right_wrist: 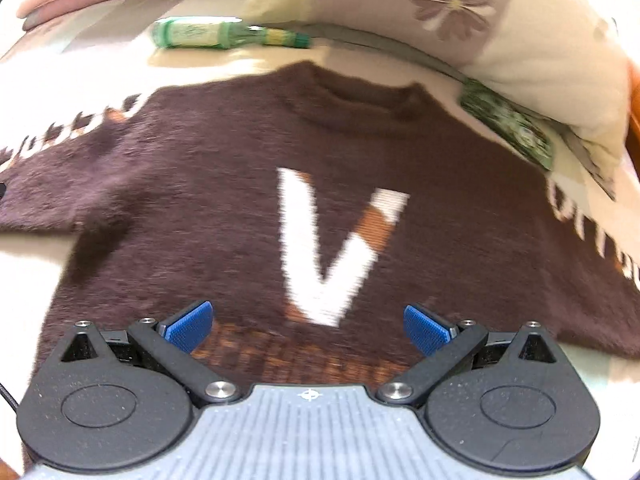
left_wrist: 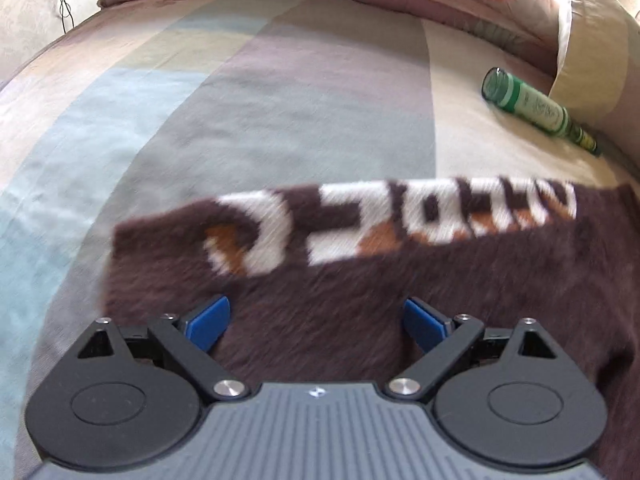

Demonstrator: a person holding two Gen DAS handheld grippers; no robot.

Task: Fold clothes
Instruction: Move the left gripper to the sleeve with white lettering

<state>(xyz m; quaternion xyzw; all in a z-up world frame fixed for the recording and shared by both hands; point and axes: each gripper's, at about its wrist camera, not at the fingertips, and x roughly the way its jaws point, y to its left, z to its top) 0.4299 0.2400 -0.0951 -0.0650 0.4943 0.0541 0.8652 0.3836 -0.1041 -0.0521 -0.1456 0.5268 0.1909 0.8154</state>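
With both my left tongs (left_wrist: pixel 316 322) and right tongs (right_wrist: pixel 308 326) released above the flat brown sweater (right_wrist: pixel 200 200) on the bed (left_wrist: pixel 120 120), I should pinch each sleeve near its cuff and fold inward evenly.

A bed with a pastel striped cover (left_wrist: pixel 224 92) carries the brown sweater (right_wrist: pixel 200 184) spread flat ahead of the claws, a green bottle (left_wrist: pixel 532 106) lying beyond it, and pillows (right_wrist: pixel 500 40) at the far edge.

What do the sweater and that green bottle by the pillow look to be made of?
Brown sweater: looks like a fuzzy, brushed knit, wool or acrylic; the nap is hairy and matte, with the white V knitted in. Green bottle: probably translucent glass or plastic; it is glossy with a paper-like label, and I cannot tell which.
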